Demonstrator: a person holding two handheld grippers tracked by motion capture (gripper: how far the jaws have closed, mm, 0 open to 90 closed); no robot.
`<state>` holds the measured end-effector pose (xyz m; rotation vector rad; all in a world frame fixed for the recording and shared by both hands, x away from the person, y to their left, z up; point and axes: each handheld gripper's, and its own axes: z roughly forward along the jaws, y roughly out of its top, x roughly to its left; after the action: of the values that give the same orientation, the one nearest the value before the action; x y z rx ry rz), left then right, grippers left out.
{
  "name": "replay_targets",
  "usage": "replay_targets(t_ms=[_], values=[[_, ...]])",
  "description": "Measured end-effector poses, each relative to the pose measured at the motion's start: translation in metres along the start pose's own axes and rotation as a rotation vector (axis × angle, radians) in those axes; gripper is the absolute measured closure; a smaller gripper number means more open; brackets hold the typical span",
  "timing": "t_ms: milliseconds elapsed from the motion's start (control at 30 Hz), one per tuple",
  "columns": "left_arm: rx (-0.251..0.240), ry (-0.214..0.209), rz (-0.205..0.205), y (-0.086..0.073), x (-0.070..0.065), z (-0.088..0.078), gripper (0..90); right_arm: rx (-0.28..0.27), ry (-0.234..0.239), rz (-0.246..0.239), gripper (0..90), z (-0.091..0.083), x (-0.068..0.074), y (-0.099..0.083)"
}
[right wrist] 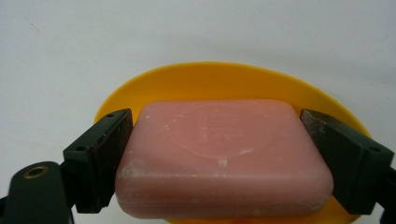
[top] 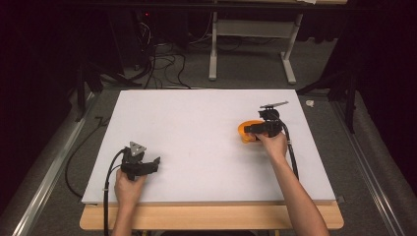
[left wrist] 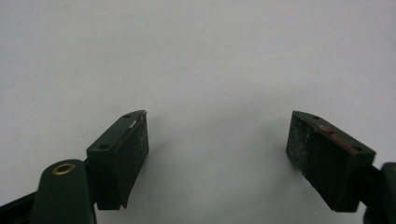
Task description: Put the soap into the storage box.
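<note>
A pink soap bar point(right wrist: 224, 154) sits over a round orange dish point(right wrist: 224, 77), and my right gripper point(right wrist: 215, 117) is shut on it, one black jaw pressed against each short side. In the high view that right gripper point(top: 250, 130) is at the right middle of the white board, pointing left over the orange dish point(top: 242, 132). My left gripper point(top: 155, 164) rests near the board's front left corner, pointing right. In the left gripper view the left gripper point(left wrist: 217, 119) stands open, with bare white surface between its fingers point(left wrist: 123, 149).
The white board point(top: 196, 118) lies on a wooden table whose front edge point(top: 211, 217) shows below it. Beyond the board are floor cables point(top: 167, 61) and a white desk frame point(top: 251, 29). A small white scrap point(top: 310, 103) lies off the board's far right corner.
</note>
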<state>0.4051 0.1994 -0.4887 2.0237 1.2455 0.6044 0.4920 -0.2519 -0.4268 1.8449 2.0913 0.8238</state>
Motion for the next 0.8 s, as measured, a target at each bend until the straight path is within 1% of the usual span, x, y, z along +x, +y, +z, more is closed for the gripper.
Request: replay_targets(t_ms=[233,300,567,633,800], values=[[-0.002,-0.001,-0.003,0.000,0.000,0.000,21.5,-0.019,-0.002,0.000,13.3,-0.004,0.000,0.001],[-0.002,-0.001,-0.003,0.000,0.000,0.000,21.5,-0.028,0.003,0.006,13.4,-0.007,0.000,0.001],[-0.002,-0.001,-0.003,0.000,0.000,0.000,21.6,-0.062,0.017,-0.001,13.7,-0.017,-0.001,-0.001],[-0.002,0.000,-0.002,0.000,0.000,0.000,21.6,-0.067,0.020,-0.013,13.9,-0.020,0.000,-0.002],[-0.002,0.000,-0.001,0.000,0.000,0.000,21.6,-0.099,0.015,-0.065,14.0,-0.029,0.007,-0.005]])
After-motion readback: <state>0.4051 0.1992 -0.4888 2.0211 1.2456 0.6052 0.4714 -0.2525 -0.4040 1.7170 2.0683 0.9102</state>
